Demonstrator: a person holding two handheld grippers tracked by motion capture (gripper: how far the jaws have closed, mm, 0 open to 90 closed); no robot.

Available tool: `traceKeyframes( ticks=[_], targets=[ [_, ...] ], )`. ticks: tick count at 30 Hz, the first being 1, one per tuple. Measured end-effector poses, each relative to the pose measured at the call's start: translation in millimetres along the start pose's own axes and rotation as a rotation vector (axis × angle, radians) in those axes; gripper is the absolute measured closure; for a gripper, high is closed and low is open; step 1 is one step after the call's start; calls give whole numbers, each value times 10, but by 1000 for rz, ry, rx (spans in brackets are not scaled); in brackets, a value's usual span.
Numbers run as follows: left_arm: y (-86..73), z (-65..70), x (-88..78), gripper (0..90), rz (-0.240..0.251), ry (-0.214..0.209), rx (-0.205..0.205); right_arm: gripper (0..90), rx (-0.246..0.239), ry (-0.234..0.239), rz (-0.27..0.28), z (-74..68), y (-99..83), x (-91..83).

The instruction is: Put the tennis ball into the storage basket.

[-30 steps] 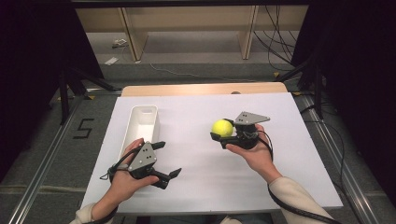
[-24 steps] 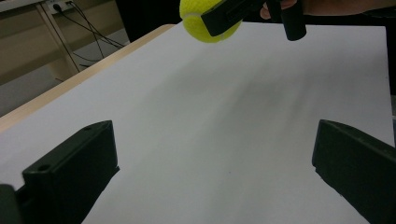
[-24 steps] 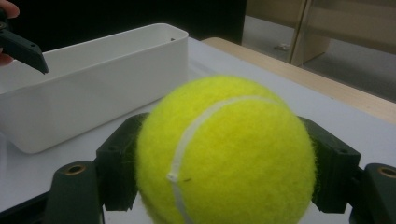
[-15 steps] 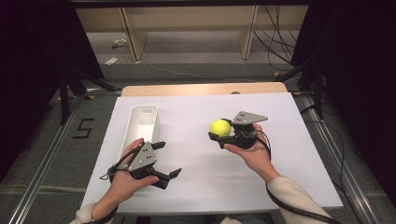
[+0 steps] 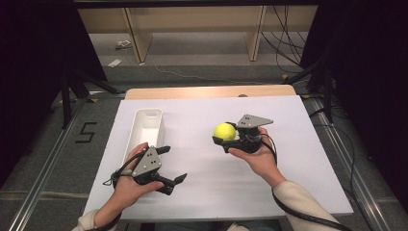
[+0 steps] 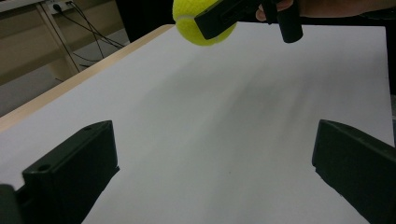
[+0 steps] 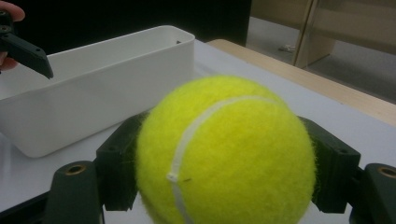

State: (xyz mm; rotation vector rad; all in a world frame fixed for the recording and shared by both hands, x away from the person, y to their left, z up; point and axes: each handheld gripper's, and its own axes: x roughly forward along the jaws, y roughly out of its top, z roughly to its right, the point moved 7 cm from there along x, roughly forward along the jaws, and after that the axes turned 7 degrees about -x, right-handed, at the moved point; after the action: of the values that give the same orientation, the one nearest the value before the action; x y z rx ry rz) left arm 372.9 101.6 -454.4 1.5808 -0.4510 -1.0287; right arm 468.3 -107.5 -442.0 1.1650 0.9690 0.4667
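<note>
While the left hand-held gripper (image 5: 171, 165) stays spread at seven o'clock, the right hand-held gripper (image 5: 224, 133), pinching the tennis ball (image 5: 224, 131), has drifted slightly toward the white bin (image 5: 144, 126).

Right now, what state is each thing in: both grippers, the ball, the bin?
Left gripper: open, fingers spread wide, holding nothing, low over the white table.
Right gripper: shut on the tennis ball, held in the air.
Tennis ball: clamped between the right fingers, off the table.
White bin: upright on the table's left side; what shows of its inside looks empty.
</note>
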Motion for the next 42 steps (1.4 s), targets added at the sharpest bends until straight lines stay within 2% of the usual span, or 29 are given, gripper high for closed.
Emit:
traceKeyframes(
  ticks=[42],
  targets=[
    [3,-1,-3,0,1,2,2,265,0,15,11,-53,66,97]
  ],
)
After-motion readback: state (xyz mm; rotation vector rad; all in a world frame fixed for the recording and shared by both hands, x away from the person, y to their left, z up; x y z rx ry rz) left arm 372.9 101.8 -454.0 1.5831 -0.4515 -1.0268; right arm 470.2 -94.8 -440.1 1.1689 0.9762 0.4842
